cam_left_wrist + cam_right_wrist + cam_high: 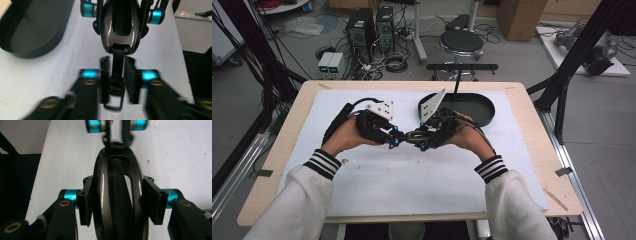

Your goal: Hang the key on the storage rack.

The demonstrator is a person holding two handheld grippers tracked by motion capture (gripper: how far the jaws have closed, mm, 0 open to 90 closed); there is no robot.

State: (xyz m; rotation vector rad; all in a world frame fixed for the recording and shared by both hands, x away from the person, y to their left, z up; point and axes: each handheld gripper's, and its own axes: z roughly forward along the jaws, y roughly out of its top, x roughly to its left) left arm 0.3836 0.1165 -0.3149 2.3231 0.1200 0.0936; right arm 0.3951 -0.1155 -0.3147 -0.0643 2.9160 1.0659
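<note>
Your right gripper (117,202) clamps a glossy dark oval buckle (117,195) by its sides, above the white mat (412,170). Your left gripper (117,80) faces it, jaws narrow around the buckle's black strap (117,67) without pressing it. A black oval tray (472,107) sits behind.
</note>
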